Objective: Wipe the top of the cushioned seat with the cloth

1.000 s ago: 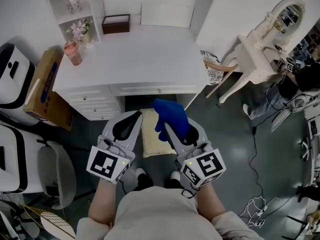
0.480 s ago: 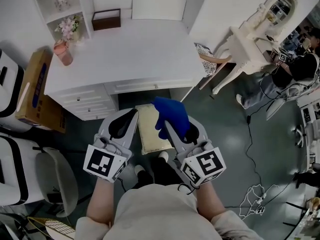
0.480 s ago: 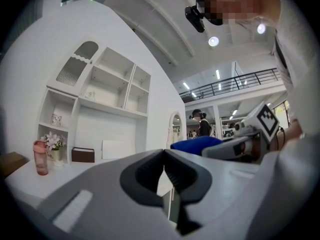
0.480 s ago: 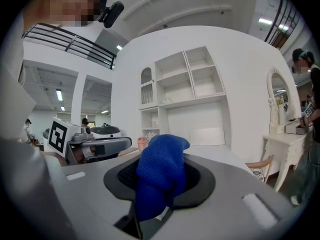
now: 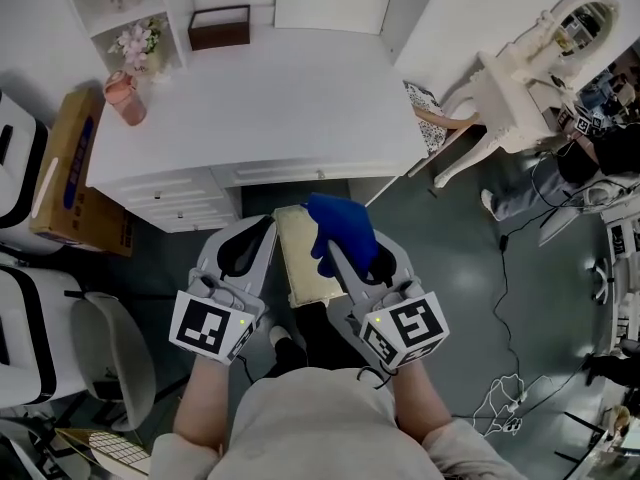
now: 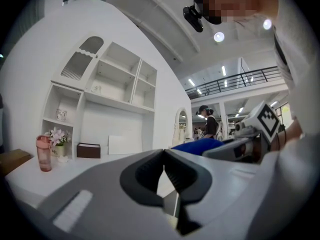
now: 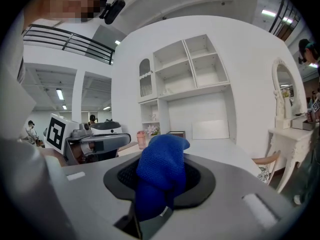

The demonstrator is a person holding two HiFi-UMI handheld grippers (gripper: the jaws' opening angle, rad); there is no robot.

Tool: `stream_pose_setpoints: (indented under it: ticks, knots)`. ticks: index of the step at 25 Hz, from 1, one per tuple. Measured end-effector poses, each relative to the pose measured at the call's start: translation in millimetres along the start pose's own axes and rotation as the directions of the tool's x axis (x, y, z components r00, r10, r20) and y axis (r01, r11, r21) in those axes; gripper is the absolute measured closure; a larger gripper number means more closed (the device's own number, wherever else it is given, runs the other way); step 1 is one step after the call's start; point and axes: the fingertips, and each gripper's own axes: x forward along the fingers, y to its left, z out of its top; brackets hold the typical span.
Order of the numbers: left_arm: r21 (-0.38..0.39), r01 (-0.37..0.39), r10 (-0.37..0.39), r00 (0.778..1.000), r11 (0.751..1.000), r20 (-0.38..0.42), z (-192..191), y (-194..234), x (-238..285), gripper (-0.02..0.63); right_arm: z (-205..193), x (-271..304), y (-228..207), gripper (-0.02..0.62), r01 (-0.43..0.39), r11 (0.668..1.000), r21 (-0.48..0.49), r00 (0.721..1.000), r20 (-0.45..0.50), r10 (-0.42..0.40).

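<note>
In the head view the cream cushioned seat (image 5: pixel 302 258) stands on the floor in front of the white desk (image 5: pixel 250 108), partly hidden between my two grippers. My right gripper (image 5: pixel 345 240) is shut on a blue cloth (image 5: pixel 342 230), held above the seat's right side. In the right gripper view the cloth (image 7: pixel 161 171) bulges out between the jaws. My left gripper (image 5: pixel 243 251) is shut with nothing in it, over the seat's left edge; its jaws meet in the left gripper view (image 6: pixel 164 170).
A cardboard box (image 5: pixel 72 173) and white chairs (image 5: pixel 30 328) stand at the left. A pink bottle (image 5: pixel 125 103), flowers (image 5: pixel 135 43) and a brown box (image 5: pixel 218 26) sit at the desk's back. A white vanity with mirror (image 5: pixel 525 73) stands right; cables (image 5: pixel 505 268) cross the floor.
The view shifted a little against the room; both grippers keep the same pose over the seat, the right one still holding the blue cloth.
</note>
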Motion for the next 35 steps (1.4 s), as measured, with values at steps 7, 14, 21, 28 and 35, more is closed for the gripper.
stream_pose_setpoints:
  ticks: [7, 14, 21, 28, 35]
  knots:
    - [-0.012, -0.056, 0.056, 0.998, 0.998, -0.034, -22, 26, 27, 0.606, -26, 48, -21, 0.451, -0.051, 0.999, 0.011, 0.996, -0.07, 0.052]
    - [-0.027, -0.097, 0.094, 0.992, 0.995, -0.084, -50, 52, 48, 0.606, -57, 94, -39, 0.451, -0.077, 0.996, 0.048, 0.986, -0.144, 0.083]
    - [-0.056, -0.114, 0.105, 0.984, 0.992, -0.142, -92, 62, 62, 0.606, -101, 122, -55, 0.449, -0.087, 0.994, 0.073, 0.967, -0.234, 0.102]
    - [-0.113, -0.144, 0.118, 0.97, 0.983, -0.213, -137, 69, 66, 0.606, -158, 148, -62, 0.446, -0.102, 0.988, 0.119, 0.937, -0.322, 0.136]
    - [-0.176, -0.168, 0.117, 0.957, 0.97, -0.266, -176, 70, 68, 0.606, -217, 171, -68, 0.444, -0.109, 0.98, 0.165, 0.905, -0.391, 0.166]
